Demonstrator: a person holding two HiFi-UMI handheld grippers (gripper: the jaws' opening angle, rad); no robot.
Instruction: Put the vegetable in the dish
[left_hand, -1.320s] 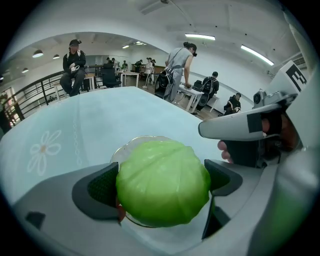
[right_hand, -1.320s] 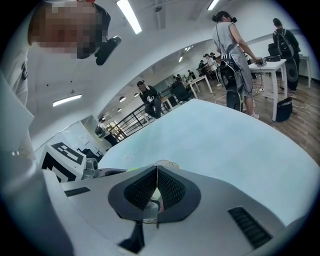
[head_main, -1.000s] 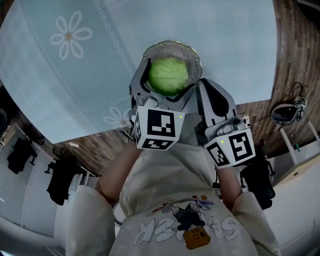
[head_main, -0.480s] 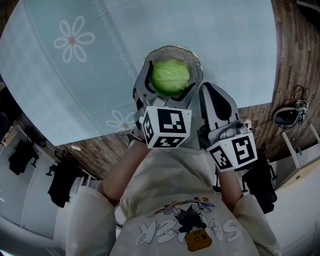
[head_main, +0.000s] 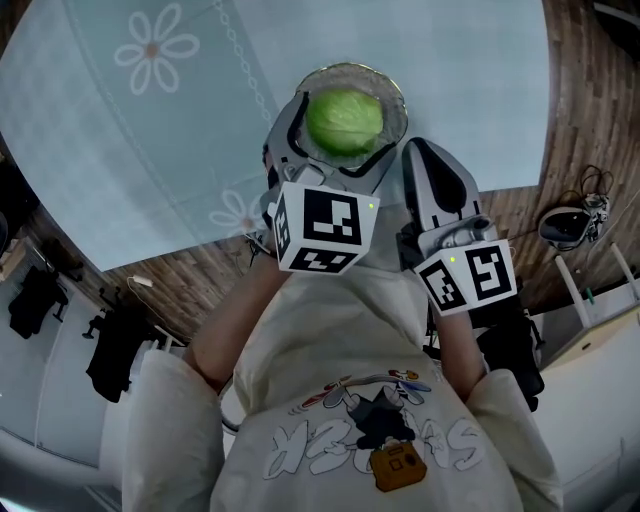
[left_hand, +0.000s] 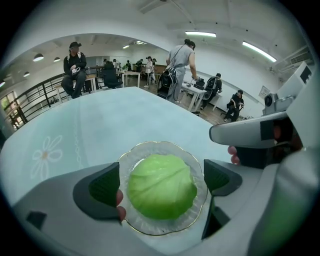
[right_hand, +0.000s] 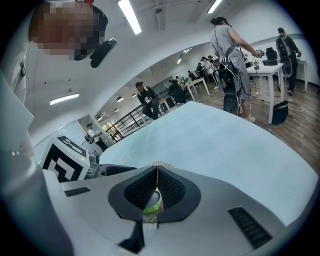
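The left gripper (left_hand: 164, 181) is held with its jaws spread wide, one on each side of the glass dish (left_hand: 150, 150); whether the rim is touched by them cannot be told. The right gripper (right_hand: 157, 187) is held just to the right of the dish, with its jaws pressed together and nothing pinched between them. The green cabbage (left_hand: 160, 192) is seen lying in the middle of the dish, which is placed on the pale blue table (left_hand: 100, 120).
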